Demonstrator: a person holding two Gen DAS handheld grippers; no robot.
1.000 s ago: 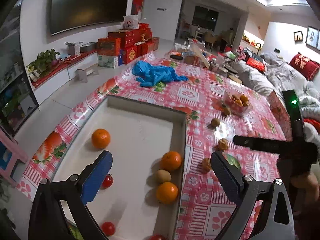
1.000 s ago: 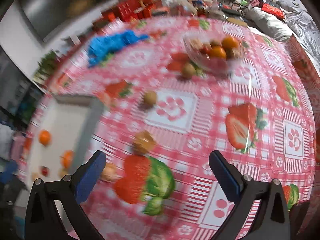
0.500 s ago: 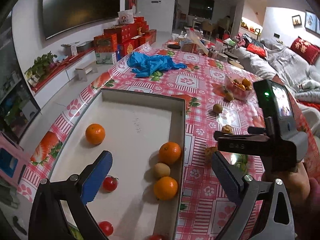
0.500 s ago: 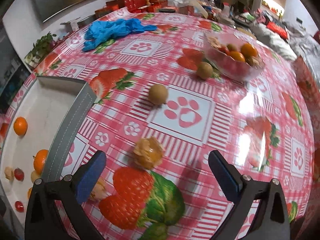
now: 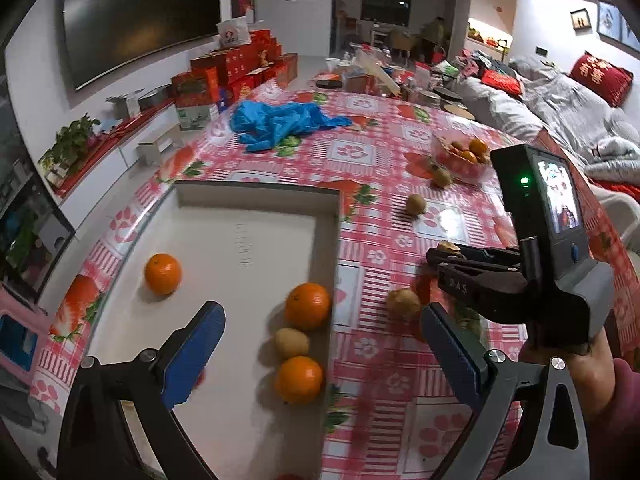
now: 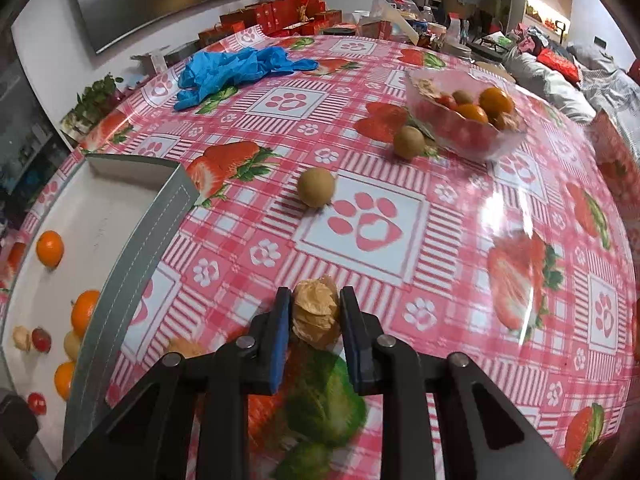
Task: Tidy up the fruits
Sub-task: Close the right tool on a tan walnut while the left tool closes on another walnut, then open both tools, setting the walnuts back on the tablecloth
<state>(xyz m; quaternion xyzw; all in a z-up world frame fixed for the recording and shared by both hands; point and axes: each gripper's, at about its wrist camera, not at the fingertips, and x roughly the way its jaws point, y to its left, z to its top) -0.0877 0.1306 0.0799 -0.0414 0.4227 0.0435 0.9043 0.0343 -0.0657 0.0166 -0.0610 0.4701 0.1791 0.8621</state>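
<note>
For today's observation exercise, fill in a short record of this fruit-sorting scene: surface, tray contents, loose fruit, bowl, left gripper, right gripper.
surface: table with a pink checked cloth
tray: white tray holding oranges, a kiwi and small tomatoes
loose fruit: two kiwis and another husk fruit on the cloth
bowl: clear bowl with mixed fruit, a kiwi beside it
left gripper: open, empty, above the tray's right edge
right gripper: shut on a husked fruit on the cloth
other: blue gloves at the far side
</note>
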